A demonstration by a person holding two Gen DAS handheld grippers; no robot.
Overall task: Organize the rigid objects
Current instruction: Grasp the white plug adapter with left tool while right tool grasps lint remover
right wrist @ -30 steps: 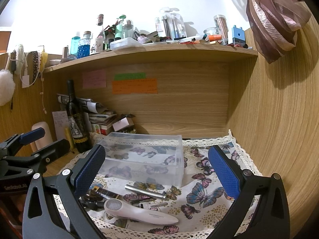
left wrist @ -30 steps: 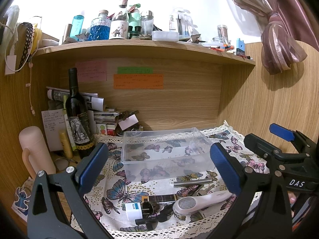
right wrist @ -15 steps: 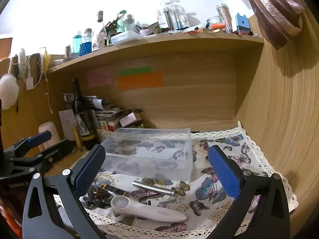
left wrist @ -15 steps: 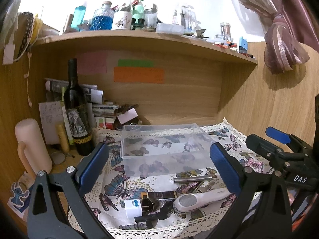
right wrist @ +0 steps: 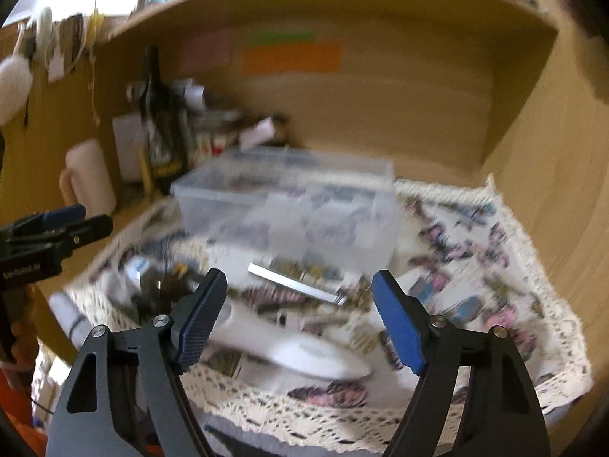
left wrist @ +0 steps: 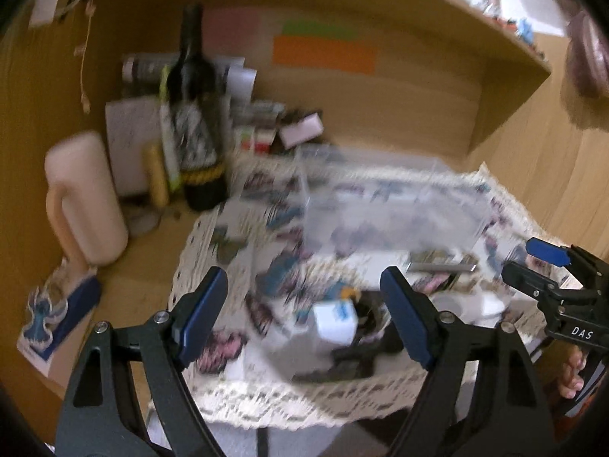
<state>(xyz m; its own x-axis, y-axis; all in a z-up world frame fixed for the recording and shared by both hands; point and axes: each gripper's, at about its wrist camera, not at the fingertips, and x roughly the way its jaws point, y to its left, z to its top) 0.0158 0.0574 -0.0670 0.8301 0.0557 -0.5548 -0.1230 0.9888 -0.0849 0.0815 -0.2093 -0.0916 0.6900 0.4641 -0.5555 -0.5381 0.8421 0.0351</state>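
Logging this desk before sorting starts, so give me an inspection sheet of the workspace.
Surface: butterfly cloth on a wooden desk.
Job's things: clear plastic box; metal bar, white handheld device, white plug adapter in front of it.
Clutter: wine bottle, pink jug, papers at back left.
Grippers: left gripper and right gripper open, empty.
Cables: nothing seen clearly.
Surroundings: wood walls, sticky notes.

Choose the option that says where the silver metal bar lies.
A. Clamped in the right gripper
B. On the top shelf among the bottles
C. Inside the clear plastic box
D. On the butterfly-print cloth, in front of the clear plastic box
D: the silver metal bar lies flat on the butterfly-print cloth, in front of the clear plastic box, while the right gripper is open and empty.
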